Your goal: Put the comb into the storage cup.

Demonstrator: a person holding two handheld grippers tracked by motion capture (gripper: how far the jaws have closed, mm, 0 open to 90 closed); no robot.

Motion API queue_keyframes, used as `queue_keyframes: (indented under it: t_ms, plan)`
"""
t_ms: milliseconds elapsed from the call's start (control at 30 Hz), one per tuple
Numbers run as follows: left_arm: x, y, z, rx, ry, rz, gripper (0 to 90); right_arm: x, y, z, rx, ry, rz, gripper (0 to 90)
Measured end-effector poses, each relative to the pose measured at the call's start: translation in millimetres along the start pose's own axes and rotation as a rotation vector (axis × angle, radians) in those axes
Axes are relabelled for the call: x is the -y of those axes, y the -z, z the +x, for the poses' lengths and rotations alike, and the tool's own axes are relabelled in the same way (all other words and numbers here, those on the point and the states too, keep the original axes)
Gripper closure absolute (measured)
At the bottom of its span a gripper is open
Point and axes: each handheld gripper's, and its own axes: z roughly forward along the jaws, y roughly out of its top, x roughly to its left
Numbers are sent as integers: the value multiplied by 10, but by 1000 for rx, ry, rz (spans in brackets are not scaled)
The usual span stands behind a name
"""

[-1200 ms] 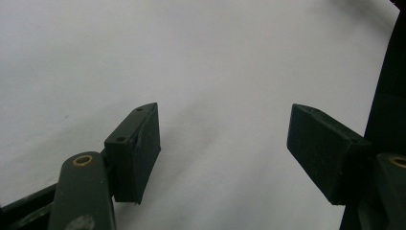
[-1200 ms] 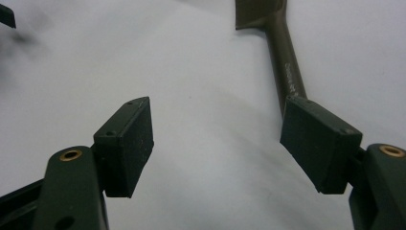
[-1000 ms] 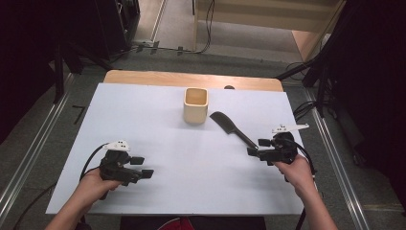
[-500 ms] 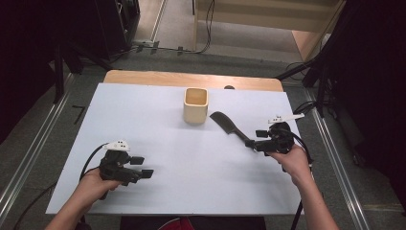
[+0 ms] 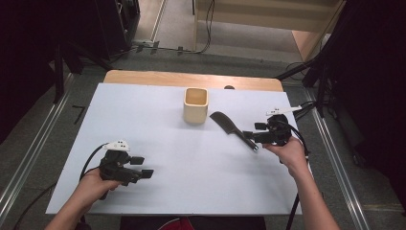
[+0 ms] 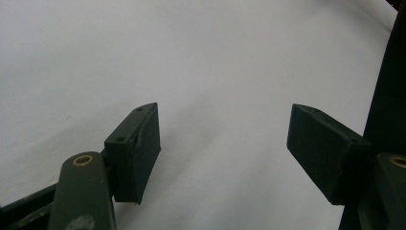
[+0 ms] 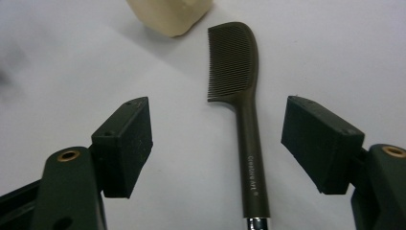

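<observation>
A dark comb (image 5: 231, 128) lies flat on the white table sheet (image 5: 158, 120), its toothed head toward a cream square cup (image 5: 196, 105). In the right gripper view the comb (image 7: 244, 105) runs up between the two jaws, handle end nearest the camera, with the cup (image 7: 167, 14) at the top edge. My right gripper (image 5: 253, 134) is open and hovers just at the comb's handle end, touching nothing. At the front left of the table my left gripper (image 5: 141, 166) is open over bare sheet, and the left gripper view confirms its jaws (image 6: 225, 143) are wide apart with nothing between.
The wooden table edge (image 5: 143, 76) shows behind the sheet. Metal rails (image 5: 43, 139) run along both sides on the floor, with cables beyond the far edge. The sheet between the two grippers is bare.
My right gripper has moved forward and left, from the right front edge up to the comb's handle end. The left gripper has stayed put.
</observation>
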Motion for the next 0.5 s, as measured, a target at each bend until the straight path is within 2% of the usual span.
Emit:
queue_keyframes:
  t_ms: [167,300,333,500]
  plan:
    - [0,1,-1,1,0,-1,282,5,-9,-69,0,-14,-3,244]
    - [-2,3,-2,1,-2,0,282,37,8,-118,27,-16,-11,244]
    - [-2,4,-4,0,-2,0,282,54,6,-142,33,-33,-13,244]
    - [-2,5,-4,1,-1,0,282,90,-7,-171,36,-55,-19,244]
